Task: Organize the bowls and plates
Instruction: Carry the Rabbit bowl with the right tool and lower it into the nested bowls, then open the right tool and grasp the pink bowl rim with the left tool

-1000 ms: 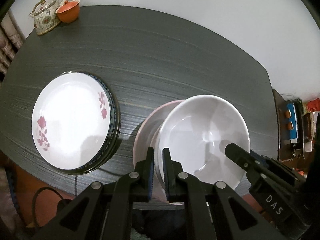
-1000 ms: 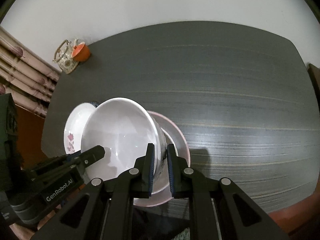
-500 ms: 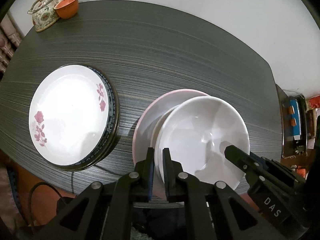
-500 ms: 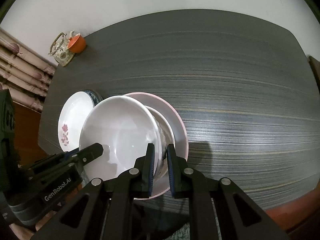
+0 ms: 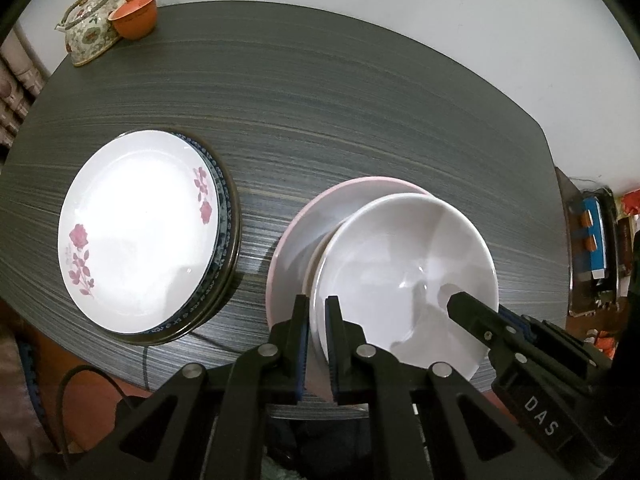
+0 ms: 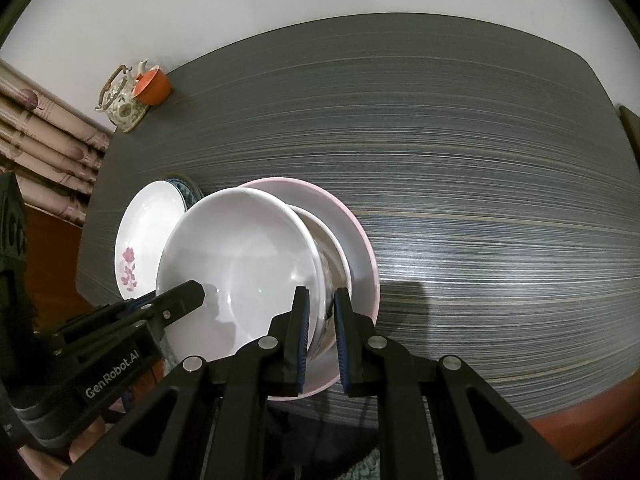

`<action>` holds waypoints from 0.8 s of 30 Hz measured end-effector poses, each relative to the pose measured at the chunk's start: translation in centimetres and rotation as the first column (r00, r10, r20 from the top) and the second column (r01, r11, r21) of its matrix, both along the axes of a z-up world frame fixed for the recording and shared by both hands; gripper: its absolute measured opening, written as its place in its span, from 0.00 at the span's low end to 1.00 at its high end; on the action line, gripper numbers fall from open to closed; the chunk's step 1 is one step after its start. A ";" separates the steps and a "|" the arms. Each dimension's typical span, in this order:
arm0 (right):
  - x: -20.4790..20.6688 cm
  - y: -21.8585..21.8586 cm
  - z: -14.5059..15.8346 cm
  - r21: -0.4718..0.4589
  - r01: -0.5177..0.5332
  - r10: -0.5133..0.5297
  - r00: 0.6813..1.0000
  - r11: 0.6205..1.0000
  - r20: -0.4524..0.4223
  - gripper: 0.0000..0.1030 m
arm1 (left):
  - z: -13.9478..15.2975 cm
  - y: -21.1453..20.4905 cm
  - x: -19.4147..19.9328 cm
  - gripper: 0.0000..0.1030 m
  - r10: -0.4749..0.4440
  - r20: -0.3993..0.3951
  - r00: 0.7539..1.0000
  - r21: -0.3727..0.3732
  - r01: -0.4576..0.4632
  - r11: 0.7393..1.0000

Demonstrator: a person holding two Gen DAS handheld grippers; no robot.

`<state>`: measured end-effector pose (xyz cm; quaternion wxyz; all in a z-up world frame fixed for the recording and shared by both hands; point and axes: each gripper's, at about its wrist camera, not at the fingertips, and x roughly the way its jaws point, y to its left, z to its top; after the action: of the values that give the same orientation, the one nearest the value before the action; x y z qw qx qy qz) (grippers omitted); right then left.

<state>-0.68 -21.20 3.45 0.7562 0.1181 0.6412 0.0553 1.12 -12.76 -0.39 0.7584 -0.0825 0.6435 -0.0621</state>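
A plain white bowl (image 5: 400,272) (image 6: 240,256) is held by its rim from both sides. My left gripper (image 5: 317,308) is shut on the near-left rim. My right gripper (image 6: 321,300) is shut on the right rim, one finger inside the bowl. Each gripper shows in the other's view, the right gripper (image 5: 472,312) and the left gripper (image 6: 188,296). The bowl sits tilted in a second bowl (image 6: 340,248), which rests in a wide pink dish (image 5: 304,232) (image 6: 356,220). To the left, a white plate with pink flowers (image 5: 136,224) (image 6: 144,232) tops a stack of blue-rimmed plates.
The dark wood-grain table (image 5: 320,100) (image 6: 480,160) runs back to a white wall. A flowered teapot (image 5: 90,32) (image 6: 120,96) and an orange cup (image 5: 134,16) (image 6: 154,84) stand at its far-left corner. Beyond the right edge stands low furniture (image 5: 596,240); curtains (image 6: 48,136) hang on the left.
The white bowl has come down toward the pink dish, and more of the pink rim now shows behind it. Both grips on the rim are unchanged.
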 end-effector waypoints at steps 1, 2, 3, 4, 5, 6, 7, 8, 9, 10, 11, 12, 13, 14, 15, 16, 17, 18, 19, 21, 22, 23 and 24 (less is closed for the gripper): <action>-0.1 0.0 0.0 0.000 0.001 -0.001 1.000 1.000 -0.002 0.13 | -0.1 0.0 0.0 0.08 -0.001 -0.001 1.000 0.000 0.001 1.000; -0.1 0.0 -0.1 0.001 0.002 -0.002 1.000 1.000 -0.004 0.13 | -0.2 0.0 0.0 0.08 0.000 -0.003 1.000 0.001 0.000 1.000; -0.1 0.0 -0.2 0.001 0.001 -0.001 1.000 1.000 -0.007 0.14 | -0.2 0.0 0.0 0.08 0.002 -0.005 1.000 0.000 -0.002 1.000; -0.1 0.0 -0.3 -0.001 0.001 -0.001 1.000 1.000 -0.009 0.14 | -0.3 0.1 0.0 0.08 0.005 -0.005 1.000 0.000 -0.005 1.000; -0.1 0.0 -0.4 -0.001 0.002 -0.002 1.000 1.000 -0.010 0.14 | -0.2 0.1 0.1 0.08 0.006 -0.003 1.000 0.001 -0.006 1.000; -0.1 0.0 -0.5 -0.002 0.002 -0.002 1.000 1.000 -0.010 0.14 | -0.2 0.1 0.1 0.08 0.007 -0.002 1.000 -0.001 -0.007 1.000; -0.1 0.1 -0.5 -0.003 0.001 -0.001 1.000 1.000 -0.009 0.14 | -0.2 0.1 0.1 0.08 0.009 -0.003 1.000 -0.002 -0.009 1.000; -0.1 0.1 -0.6 -0.001 0.003 -0.003 1.000 1.000 -0.011 0.14 | -0.3 0.1 0.1 0.08 0.010 -0.002 1.000 -0.003 -0.010 1.000; -0.1 0.1 -0.7 0.001 0.005 -0.005 1.000 1.000 -0.014 0.14 | -0.3 0.1 0.1 0.08 0.010 -0.001 1.000 -0.002 -0.010 1.000; -0.1 0.2 -0.7 -0.001 0.005 -0.005 1.000 1.000 -0.011 0.15 | -0.3 0.1 0.1 0.08 0.009 0.001 1.000 -0.002 -0.009 1.000; -0.1 0.2 -0.7 -0.002 0.003 -0.003 1.000 1.000 -0.009 0.15 | -0.3 0.1 0.0 0.09 0.008 0.003 1.000 -0.002 -0.008 1.000; -0.1 0.2 -0.7 -0.002 0.004 -0.004 1.000 1.000 -0.008 0.15 | -0.3 0.1 0.0 0.10 0.009 0.003 1.000 -0.003 -0.009 1.000; -0.1 0.2 -0.7 0.001 0.007 -0.007 1.000 1.000 -0.008 0.15 | -0.3 0.1 0.0 0.10 0.009 0.004 1.000 -0.005 -0.009 1.000; -0.1 0.2 -0.7 0.002 0.008 -0.008 1.000 1.000 -0.007 0.15 | -0.3 0.2 0.0 0.12 0.009 0.004 1.000 -0.005 -0.009 1.000; -0.2 0.2 -0.7 -0.001 0.007 -0.007 1.000 1.000 -0.005 0.15 | -0.3 0.2 0.0 0.13 0.009 0.006 1.000 -0.010 -0.009 1.000; -0.2 0.2 -0.7 -0.003 0.008 -0.008 1.000 1.000 -0.005 0.16 | -0.4 0.2 0.0 0.14 0.006 0.005 1.000 -0.013 -0.006 1.000; -0.3 0.2 -0.7 0.002 0.012 -0.012 1.000 1.000 -0.005 0.16 | -0.4 0.3 0.0 0.14 0.005 0.006 1.000 -0.014 -0.005 1.000; -0.3 0.2 -0.7 0.006 0.012 -0.012 1.000 1.000 -0.004 0.19 | -0.4 0.3 0.0 0.14 0.006 0.006 1.000 -0.015 -0.006 1.000; -0.4 0.2 -0.7 0.007 0.011 -0.011 1.000 1.000 -0.004 0.21 | -0.4 0.2 -0.1 0.14 0.003 0.008 1.000 -0.012 -0.003 1.000; -0.4 0.1 -0.8 0.012 0.019 -0.019 1.000 1.000 -0.004 0.23 | -0.4 0.2 0.0 0.14 0.000 0.010 1.000 -0.013 0.000 1.000; -0.4 0.1 -0.8 0.014 0.021 -0.021 1.000 1.000 -0.004 0.23 | -0.4 0.3 0.0 0.14 0.004 0.009 1.000 -0.019 -0.003 1.000; -0.4 0.0 -0.8 0.017 0.023 -0.022 1.000 1.000 -0.004 0.24 | -0.4 0.3 0.0 0.14 0.004 0.009 1.000 -0.020 -0.004 1.000; -0.4 0.0 -0.8 0.019 0.024 -0.024 1.000 1.000 -0.004 0.24 | -0.4 0.3 -0.1 0.14 0.003 0.010 1.000 -0.021 -0.003 1.000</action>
<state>-1.08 -21.18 2.67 0.7544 0.1330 0.6406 0.0522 1.07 -12.43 -0.75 0.7609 -0.0912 0.6388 -0.0683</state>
